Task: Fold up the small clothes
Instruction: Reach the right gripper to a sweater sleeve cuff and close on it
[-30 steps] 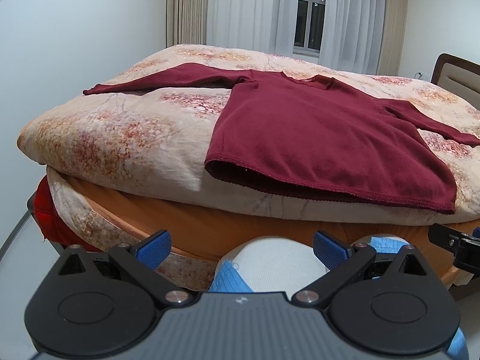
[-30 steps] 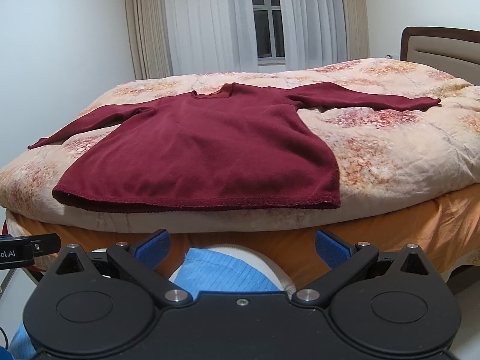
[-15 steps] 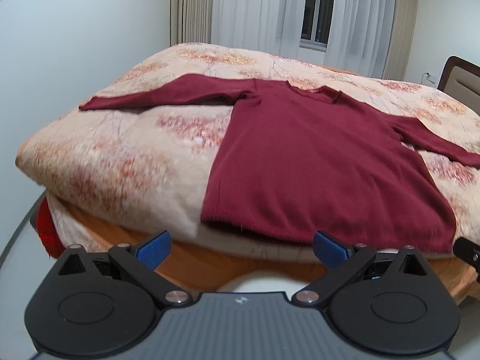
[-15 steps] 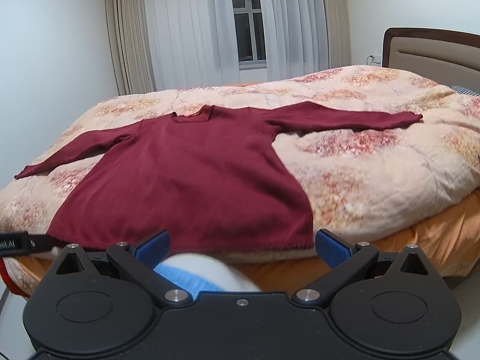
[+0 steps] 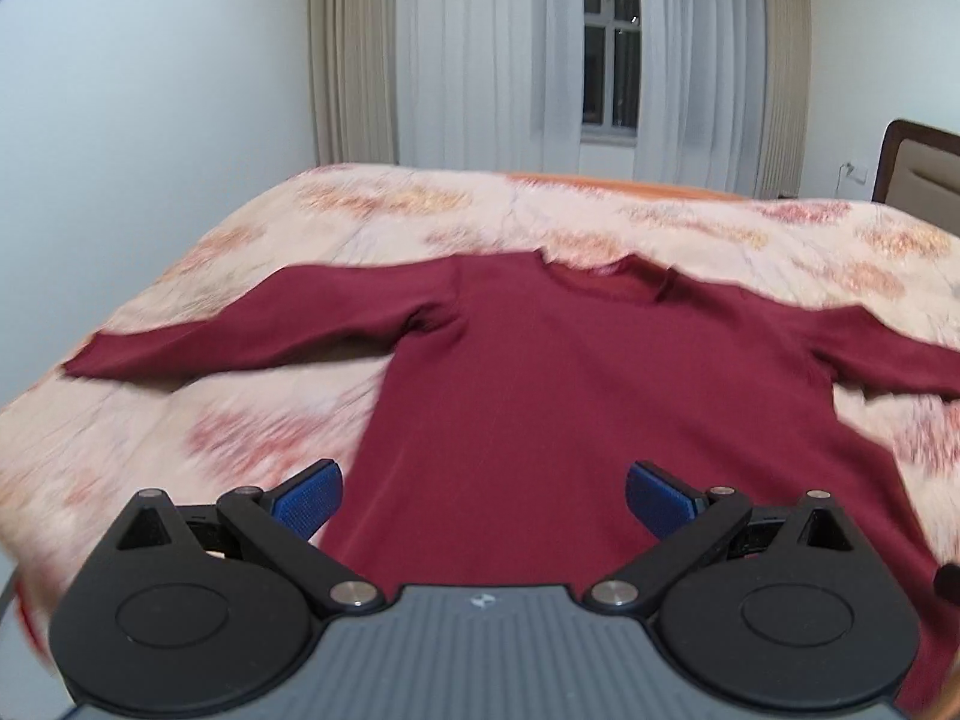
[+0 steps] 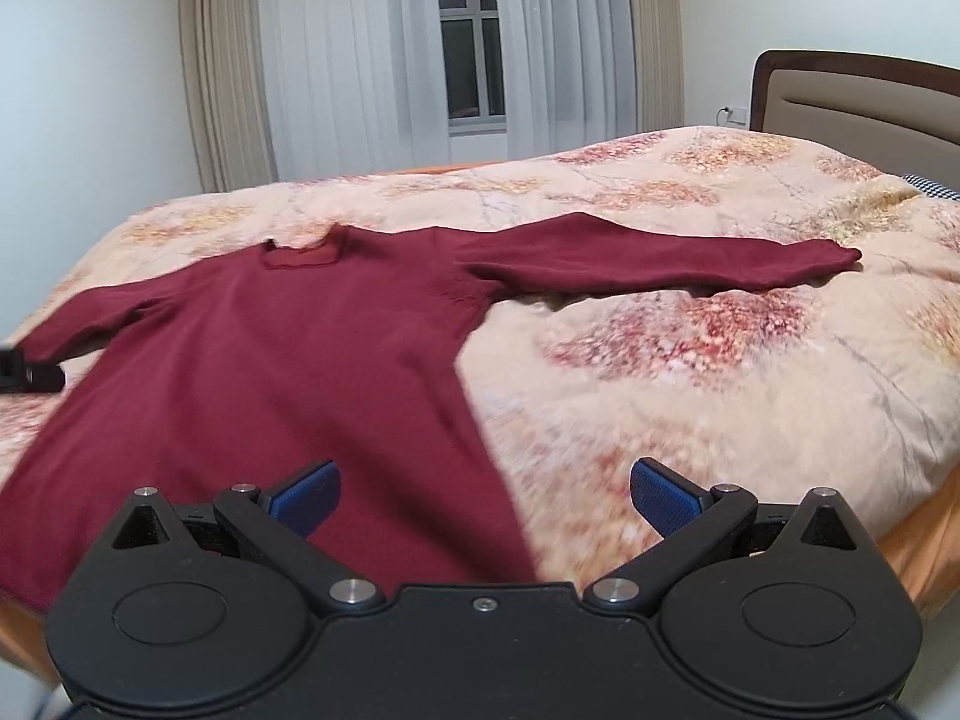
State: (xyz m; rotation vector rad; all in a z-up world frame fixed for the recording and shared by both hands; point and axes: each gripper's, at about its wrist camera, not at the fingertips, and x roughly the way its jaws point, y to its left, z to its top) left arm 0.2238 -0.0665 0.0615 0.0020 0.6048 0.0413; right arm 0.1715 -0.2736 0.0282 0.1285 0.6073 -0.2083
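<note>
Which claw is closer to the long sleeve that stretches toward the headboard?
Right. The right gripper hovers beside that sleeve; the left gripper hovers over the sweater's body, nearer the other sleeve.

Both views over sweater [image 5: 576,396], bedward

Nothing stands on the quilt [image 6: 690,396] around the spread sweater [image 6: 270,360]; bare bedding lies open on both sides. The headboard [image 6: 852,102] bounds the far right.

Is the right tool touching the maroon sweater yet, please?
Cannot tell. In the right wrist view the open right tool overlaps the maroon sweater, with no contact or gap plainly visible.
</note>
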